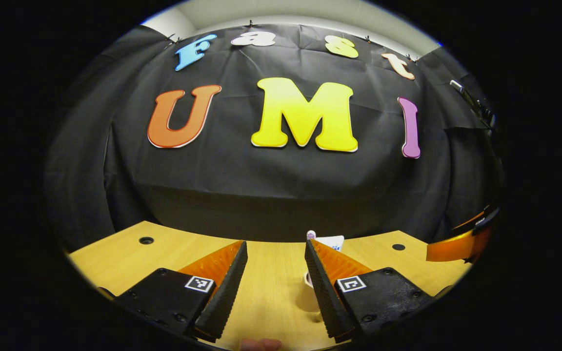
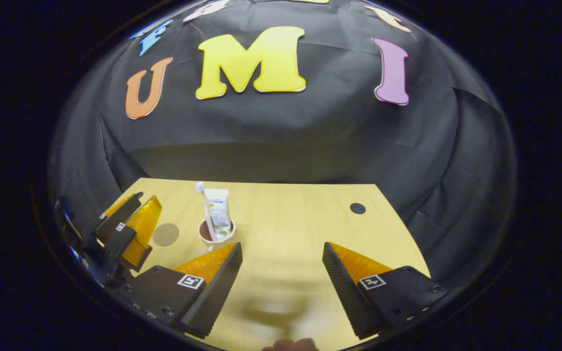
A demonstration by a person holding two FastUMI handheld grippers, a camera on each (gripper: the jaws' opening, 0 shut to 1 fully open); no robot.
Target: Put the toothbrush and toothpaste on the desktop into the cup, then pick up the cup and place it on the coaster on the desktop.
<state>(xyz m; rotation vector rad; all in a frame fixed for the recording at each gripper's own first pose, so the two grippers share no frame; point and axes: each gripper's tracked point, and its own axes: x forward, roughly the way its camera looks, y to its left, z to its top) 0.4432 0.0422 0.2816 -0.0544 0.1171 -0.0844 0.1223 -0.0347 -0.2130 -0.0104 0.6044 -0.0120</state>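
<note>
While toothbrush [image 2: 201, 201] and toothpaste [image 2: 218, 210] stand in the cup [image 2: 215, 237] at eleven o'clock, my right claw [image 2: 281, 280] and left claw [image 1: 275, 287] gape apart.

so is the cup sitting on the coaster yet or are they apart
Apart. In the right gripper view the cup, holding the toothbrush and toothpaste, stands beside the round coaster, with bare desktop showing between them.

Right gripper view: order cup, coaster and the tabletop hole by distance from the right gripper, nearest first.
From the right gripper:
1. Cup, just beyond its left finger, toothbrush and toothpaste standing in it.
2. Coaster, farther left, beside the left gripper.
3. Hole, far right of the table.
Coaster versus hole is close; the fisheye makes that ranking uncertain.
</note>
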